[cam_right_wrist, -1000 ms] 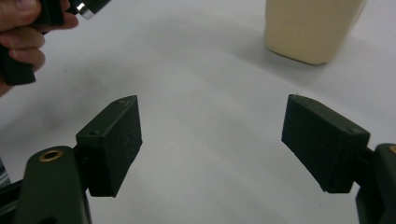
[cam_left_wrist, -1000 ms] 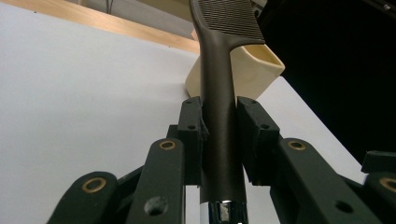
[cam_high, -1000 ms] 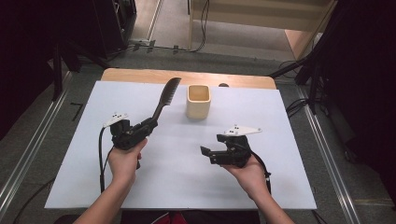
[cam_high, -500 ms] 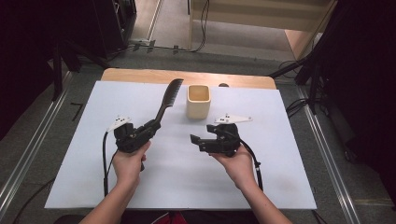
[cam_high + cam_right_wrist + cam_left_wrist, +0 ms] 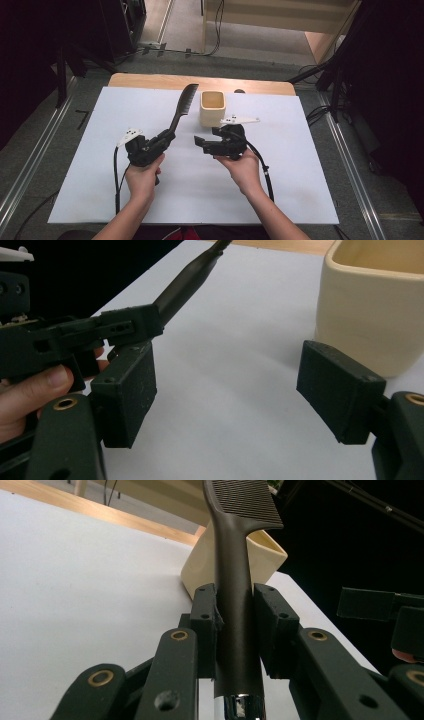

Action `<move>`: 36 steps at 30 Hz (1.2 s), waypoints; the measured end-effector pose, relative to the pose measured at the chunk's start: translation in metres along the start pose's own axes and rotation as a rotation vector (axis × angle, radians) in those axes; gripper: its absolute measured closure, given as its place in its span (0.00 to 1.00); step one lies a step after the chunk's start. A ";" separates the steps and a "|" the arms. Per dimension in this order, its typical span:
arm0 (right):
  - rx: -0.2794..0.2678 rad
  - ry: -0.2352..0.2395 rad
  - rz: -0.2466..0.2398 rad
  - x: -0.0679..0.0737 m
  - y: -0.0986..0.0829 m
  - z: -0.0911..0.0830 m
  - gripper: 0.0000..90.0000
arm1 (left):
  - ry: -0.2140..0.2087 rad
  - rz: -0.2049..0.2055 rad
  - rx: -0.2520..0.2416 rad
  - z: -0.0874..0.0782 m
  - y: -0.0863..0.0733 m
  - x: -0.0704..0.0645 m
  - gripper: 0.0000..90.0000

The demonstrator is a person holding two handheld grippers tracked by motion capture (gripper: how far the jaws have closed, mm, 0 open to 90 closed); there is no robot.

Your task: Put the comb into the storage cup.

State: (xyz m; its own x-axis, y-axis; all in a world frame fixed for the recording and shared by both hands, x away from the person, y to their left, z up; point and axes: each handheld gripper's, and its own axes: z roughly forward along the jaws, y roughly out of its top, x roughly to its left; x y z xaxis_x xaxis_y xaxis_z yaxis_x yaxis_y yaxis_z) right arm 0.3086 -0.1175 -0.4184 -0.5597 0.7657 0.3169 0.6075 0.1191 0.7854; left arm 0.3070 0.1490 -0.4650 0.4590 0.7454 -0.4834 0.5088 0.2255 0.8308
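We see the left gripper point(image 5: 162, 140) clenched on the handle of a black comb point(image 5: 181, 107), which slants up and away from the jaws toward the far edge of the white tabletop point(image 5: 300, 190), its toothed end lying just left of a cream square cup point(image 5: 213, 107). In the left gripper view the comb point(image 5: 235, 605) rises straight between the two jaw pads, pinched on both sides; its teeth are cut off by the top edge, so we cannot make out the tip, and a shiny metal band at the handle's lower end is cropped by the bottom edge. Behind the handle the cup point(image 5: 265, 555) is partly covered, with one corner and part of its wall in sight.

The right gripper point(image 5: 202, 145) hovers near the left one, just in front of the cup, with jaws released and spread wide, grasping nothing. In the right gripper view point(image 5: 225, 390) bare tabletop lies between the two pads; the cup point(image 5: 370, 305) stands beyond the right-hand pad, its top and right side cut off by the frame. The other gripper point(image 5: 90, 335) shows at the left with the comb handle point(image 5: 187, 282) running out of the top edge, and a fingertip pressed on its body. We cannot tell whether the comb's toothed end touches the tabletop or is lifted off it
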 end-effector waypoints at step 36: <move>-0.033 0.018 0.140 0.018 0.034 0.061 0.30 | -0.009 -0.013 -0.089 0.003 -0.014 -0.004 0.81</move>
State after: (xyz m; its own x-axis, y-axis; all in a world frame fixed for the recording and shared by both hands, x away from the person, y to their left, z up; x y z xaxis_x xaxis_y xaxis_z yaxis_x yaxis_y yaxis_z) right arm 0.3534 -0.0613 -0.4186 -0.4814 0.7616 0.4338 0.6616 -0.0089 0.7498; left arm 0.3002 0.1402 -0.4758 0.4598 0.7365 -0.4962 0.4477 0.2904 0.8457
